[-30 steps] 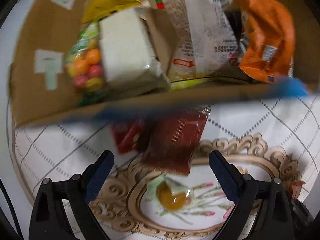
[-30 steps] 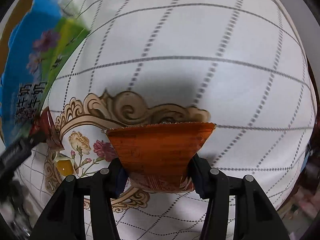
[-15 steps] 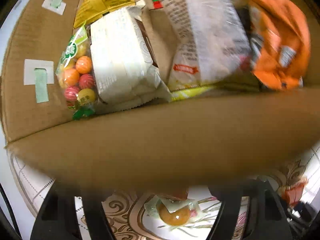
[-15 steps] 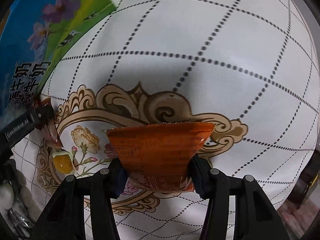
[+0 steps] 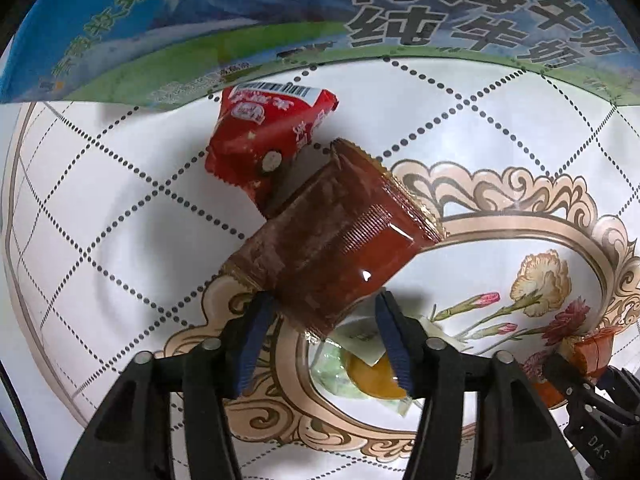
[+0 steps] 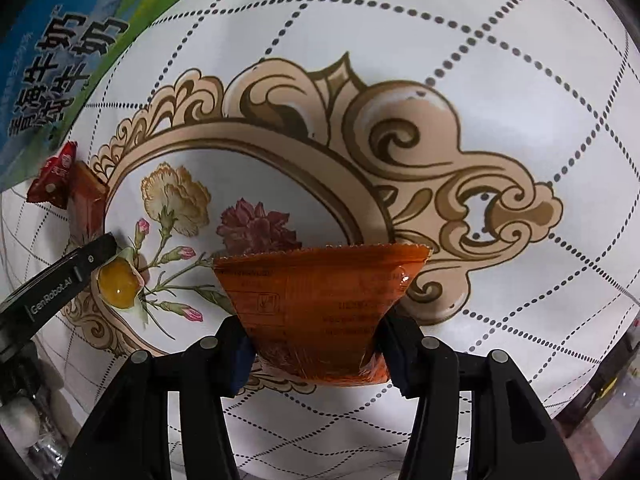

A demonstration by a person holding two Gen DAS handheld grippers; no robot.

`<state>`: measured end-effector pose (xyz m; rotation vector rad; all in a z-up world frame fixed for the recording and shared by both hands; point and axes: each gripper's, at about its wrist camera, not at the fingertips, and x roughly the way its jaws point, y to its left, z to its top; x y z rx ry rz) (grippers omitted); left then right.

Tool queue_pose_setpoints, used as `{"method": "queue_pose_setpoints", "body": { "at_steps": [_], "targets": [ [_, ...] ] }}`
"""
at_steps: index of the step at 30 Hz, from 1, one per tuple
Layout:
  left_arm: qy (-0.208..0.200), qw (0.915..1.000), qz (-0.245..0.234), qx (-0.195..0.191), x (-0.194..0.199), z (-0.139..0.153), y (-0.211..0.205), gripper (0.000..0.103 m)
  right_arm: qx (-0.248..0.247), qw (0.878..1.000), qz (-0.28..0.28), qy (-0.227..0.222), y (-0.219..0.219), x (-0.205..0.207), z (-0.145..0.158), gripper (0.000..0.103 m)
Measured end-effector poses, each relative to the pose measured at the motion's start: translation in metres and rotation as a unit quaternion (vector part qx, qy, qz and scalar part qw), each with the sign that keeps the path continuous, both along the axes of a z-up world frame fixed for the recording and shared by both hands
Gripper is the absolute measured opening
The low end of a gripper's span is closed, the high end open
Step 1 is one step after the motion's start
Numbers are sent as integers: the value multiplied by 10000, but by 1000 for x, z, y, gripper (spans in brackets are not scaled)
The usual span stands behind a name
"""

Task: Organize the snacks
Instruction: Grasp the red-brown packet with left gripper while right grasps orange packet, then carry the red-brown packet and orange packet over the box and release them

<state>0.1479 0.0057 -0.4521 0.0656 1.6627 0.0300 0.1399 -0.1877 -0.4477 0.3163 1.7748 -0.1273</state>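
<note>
Snacks lay scattered on the patterned tablecloth (image 5: 100, 208) in front of the printed milk carton box (image 5: 248, 20), whose inside could not be seen from either wrist view at this moment. A bright red packet (image 5: 264, 140) sat just below the box wall, touching a dark red-brown sachet (image 5: 332, 248), and a yellow jelly cup (image 5: 368, 372) rested beneath that sachet's lower end. The left gripper (image 5: 324, 344) pointed straight down with its jaws on either side of the sachet's lower end; they had just been closing, yet I could not tell whether the pads pressed on it. The right gripper (image 6: 316, 348) was clamped on an orange packet (image 6: 320, 304), its jaws having eased slightly. A second before, the left view looked into the box, filled with a candy bag, a white pack and an orange bag; that interior had since gone from sight, and the gripper had come down over the sachet.
</note>
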Motion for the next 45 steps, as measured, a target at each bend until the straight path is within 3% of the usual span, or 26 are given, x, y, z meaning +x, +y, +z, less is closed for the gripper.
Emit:
{"method": "queue_pose_setpoints", "body": {
  "at_steps": [3, 7, 8, 12, 18, 23, 28, 32, 33, 34, 39, 42, 45],
  "targets": [
    [-15, 10000, -80, 6, 9, 0, 2, 57, 58, 10000, -26, -5, 11, -2, -4, 66],
    [1, 9999, -42, -106, 20, 0, 9, 65, 60, 10000, -38, 15, 17, -8, -7, 69],
    [-5, 9999, -32, -115, 39, -4, 15, 65, 57, 10000, -48, 20, 18, -9, -6, 70],
    [-119, 9999, -20, -117, 54, 0, 18, 65, 30, 10000, -41, 31, 30, 2, -11, 70],
    [-458, 9962, 303, -682, 51, 43, 41, 65, 249, 9995, -209, -4, 4, -9, -9, 70],
    [-687, 9934, 360, -848, 53, 64, 57, 65, 304, 9990, -312, 12, 1, -6, -14, 70],
    [-597, 9941, -879, -223, 74, 50, 8, 66, 245, 9994, -239, 45, 7, -2, -19, 71],
    [-182, 9829, -1792, 384, 80, 14, -22, 66, 277, 9994, -197, 72, 10, -1, -22, 71],
    [-261, 9804, -1896, 469, 80, 11, -24, 68, 287, 9994, -192, 79, 9, -1, -22, 71],
    [-338, 9788, -1952, 516, 81, 11, -25, 73, 292, 9994, -192, 83, 12, -1, -23, 71],
    [-428, 9772, -2013, 526, 83, 7, -28, 72, 232, 9996, -85, 125, 10, -2, -30, 71],
    [-416, 9803, -1892, 383, 73, 12, -26, 55, 190, 9997, -16, 144, 13, -2, -32, 73],
    [-435, 9834, -1717, 391, 55, 9, -23, 54, 159, 9998, 65, 131, 17, -2, -31, 73]
  ]
}}
